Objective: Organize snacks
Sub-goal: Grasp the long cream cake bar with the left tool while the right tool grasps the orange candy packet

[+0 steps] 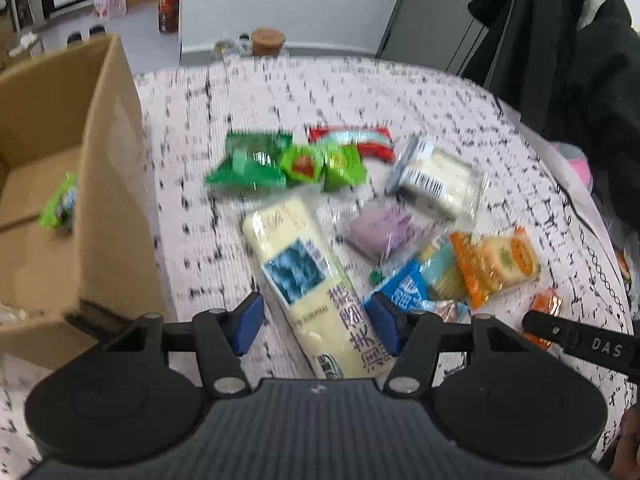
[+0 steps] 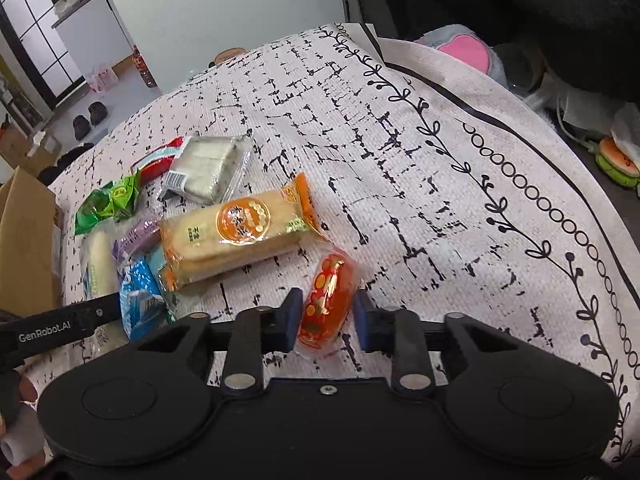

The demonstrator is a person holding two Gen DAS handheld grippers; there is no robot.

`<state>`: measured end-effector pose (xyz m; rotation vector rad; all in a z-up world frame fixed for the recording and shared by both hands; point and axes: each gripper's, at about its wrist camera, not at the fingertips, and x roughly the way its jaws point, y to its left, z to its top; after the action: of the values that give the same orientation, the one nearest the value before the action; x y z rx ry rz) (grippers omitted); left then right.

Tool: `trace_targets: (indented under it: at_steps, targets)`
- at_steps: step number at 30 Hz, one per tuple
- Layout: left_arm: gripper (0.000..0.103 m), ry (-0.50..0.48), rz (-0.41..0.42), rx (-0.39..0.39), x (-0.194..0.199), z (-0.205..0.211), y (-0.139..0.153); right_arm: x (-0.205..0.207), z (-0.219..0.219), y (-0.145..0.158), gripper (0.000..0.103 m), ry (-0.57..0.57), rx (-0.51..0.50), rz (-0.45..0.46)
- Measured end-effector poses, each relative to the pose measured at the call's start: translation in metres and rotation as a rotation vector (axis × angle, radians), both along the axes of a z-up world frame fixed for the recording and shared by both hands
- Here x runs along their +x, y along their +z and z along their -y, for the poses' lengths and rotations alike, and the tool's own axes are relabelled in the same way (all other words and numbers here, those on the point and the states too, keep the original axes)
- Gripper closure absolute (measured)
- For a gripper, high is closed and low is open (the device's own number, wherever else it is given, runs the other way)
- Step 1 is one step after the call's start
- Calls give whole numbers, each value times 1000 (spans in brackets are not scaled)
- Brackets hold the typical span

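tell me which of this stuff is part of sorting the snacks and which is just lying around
Part of the job:
cardboard box
long cream packet
orange cracker pack
red-orange snack
green packets
purple snack

Just lying about:
dark jacket
burger toy
cork-lidded jar
shoes

— Green packets (image 1: 248,160)?
— Three ahead of the left tongs (image 1: 316,324), blurred; a fourth inside the single cardboard box (image 1: 108,200).
— And the rest?
— One each: red packet (image 1: 360,136), clear-wrapped cake (image 1: 440,180), purple packet (image 1: 380,228), long cream packet (image 1: 304,248), blue packet (image 1: 404,292), orange biscuit pack (image 1: 500,264). One red-orange snack (image 2: 328,300) between the right tongs (image 2: 326,318).
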<state>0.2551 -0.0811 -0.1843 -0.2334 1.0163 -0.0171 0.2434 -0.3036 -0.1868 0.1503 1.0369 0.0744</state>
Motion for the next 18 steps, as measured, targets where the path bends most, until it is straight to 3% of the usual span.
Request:
trace_targets:
  at_steps: [4,6,9,18]
  targets:
    - [48,-14,-2,16,-2,2,-2,-5,-1,3,84,14,13,-3]
    - [62,-11,-6,22,-3,2,-2,-8,-3,5,84,24,24,3]
    - [70,-13,-4,7,-6,-1,1,-12,-8,9,84,37,35,19]
    - [74,-45,55,-19,-18,-4,19,-17,-24,36,85,54,86,93]
